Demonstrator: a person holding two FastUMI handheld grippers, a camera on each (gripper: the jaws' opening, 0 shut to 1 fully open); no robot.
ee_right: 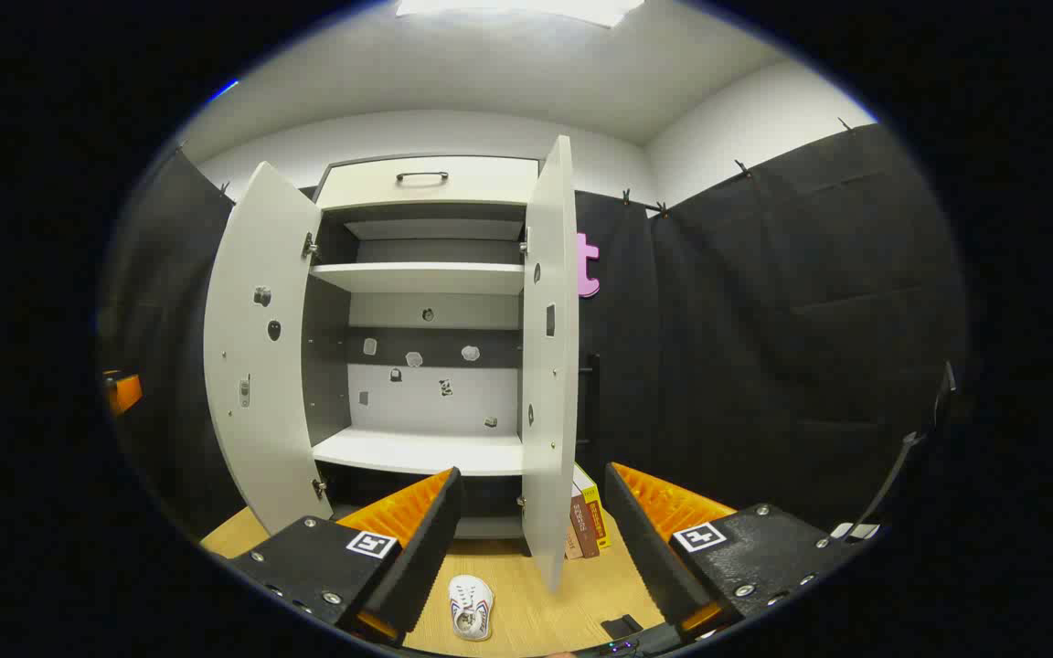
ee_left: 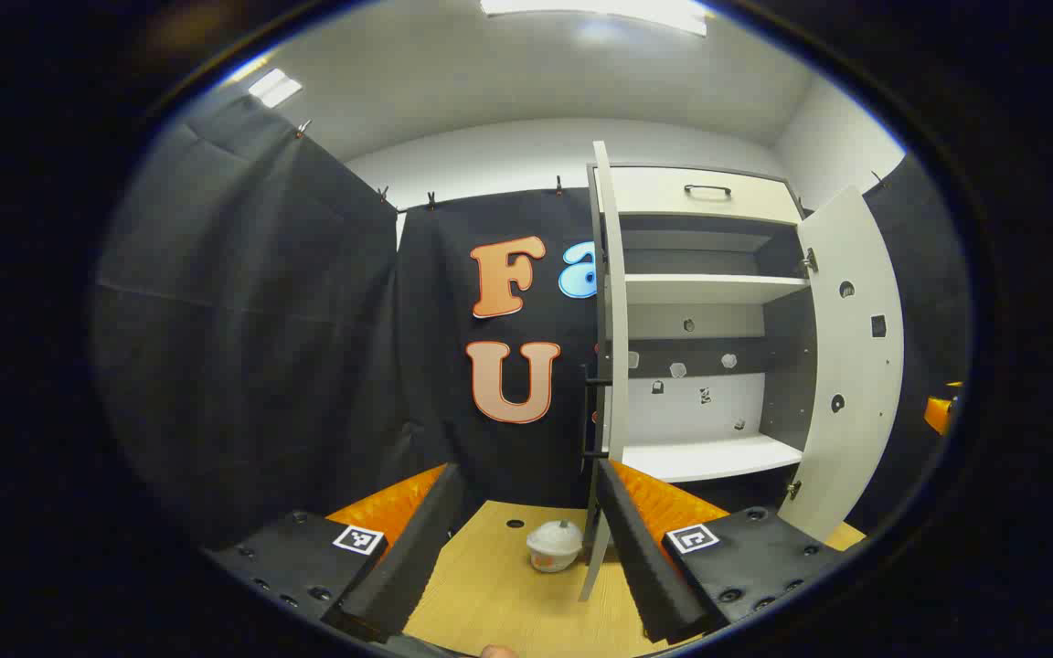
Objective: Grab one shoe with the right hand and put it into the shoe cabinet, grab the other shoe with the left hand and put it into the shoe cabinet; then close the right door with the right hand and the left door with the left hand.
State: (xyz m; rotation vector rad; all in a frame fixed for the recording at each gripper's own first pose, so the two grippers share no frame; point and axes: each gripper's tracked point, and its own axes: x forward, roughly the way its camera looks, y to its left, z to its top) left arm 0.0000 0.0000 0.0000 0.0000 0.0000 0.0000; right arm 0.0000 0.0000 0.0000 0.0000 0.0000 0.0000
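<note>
In the left gripper view a white shoe (ee_left: 552,546) lies on the wooden floor (ee_left: 499,603), just left of the cabinet's open left door (ee_left: 616,302). My left gripper (ee_left: 526,471) is open and empty, with the shoe ahead between its fingers. In the right gripper view a white shoe (ee_right: 471,608) with dark markings lies on the floor in front of the shoe cabinet (ee_right: 421,274). It is near the foot of the open right door (ee_right: 549,366). My right gripper (ee_right: 534,473) is open and empty above it. Both doors stand wide open, and the lower shelf (ee_right: 417,450) is bare.
Several books (ee_right: 586,521) stand against the cabinet behind the right door. A small black object (ee_right: 622,626) lies on the floor near my right fingers. Black cloth walls close in both sides. The cabinet has a top drawer (ee_right: 426,183) with a handle.
</note>
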